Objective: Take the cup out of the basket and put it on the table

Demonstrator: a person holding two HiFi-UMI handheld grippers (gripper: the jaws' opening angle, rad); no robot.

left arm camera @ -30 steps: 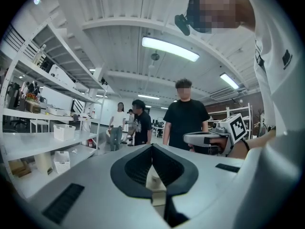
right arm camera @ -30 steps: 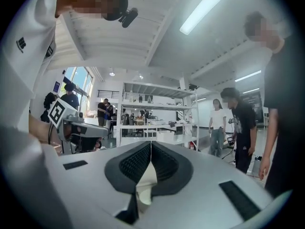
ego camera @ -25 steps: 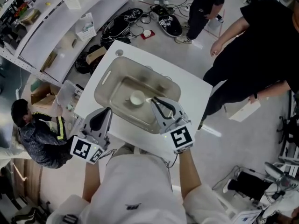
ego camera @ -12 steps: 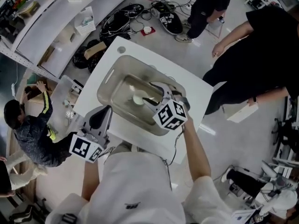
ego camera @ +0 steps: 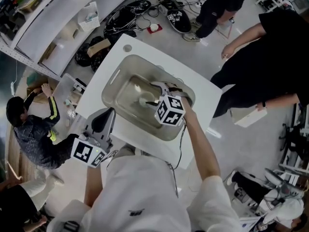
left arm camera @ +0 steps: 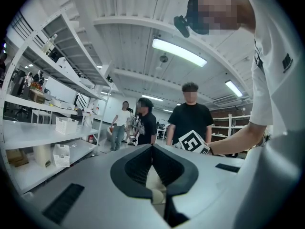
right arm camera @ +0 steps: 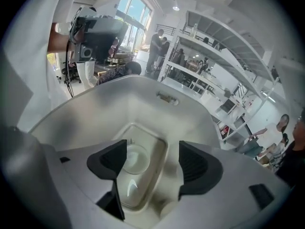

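Table: we are seeing a white table (ego camera: 140, 51) carrying the basket; we are judging the bare top around it to be the drop spot for the cup.
Basket: a translucent basket (ego camera: 112, 79) is sitting mid-table, open side up, so we are going in from above.
Right gripper: we are pointing the right gripper (ego camera: 153, 94) steeply down inside the basket, above the cup. Its jaws have just been opening and are standing wide apart, with nothing pressed between the pads. We are judging that this is to straddle the cup.
Left gripper: we are holding the left gripper (ego camera: 107, 115) level at the near table edge beside the basket, with its jaws together and empty. It is probably parked clear of the reach.
Cup: the white cup (ego camera: 145, 100) is sitting on the basket floor, looking upright. In the right gripper view it is showing just by the left-hand pad (right arm camera: 112, 161) and is not gripped, so we are calling it not yet taken out.
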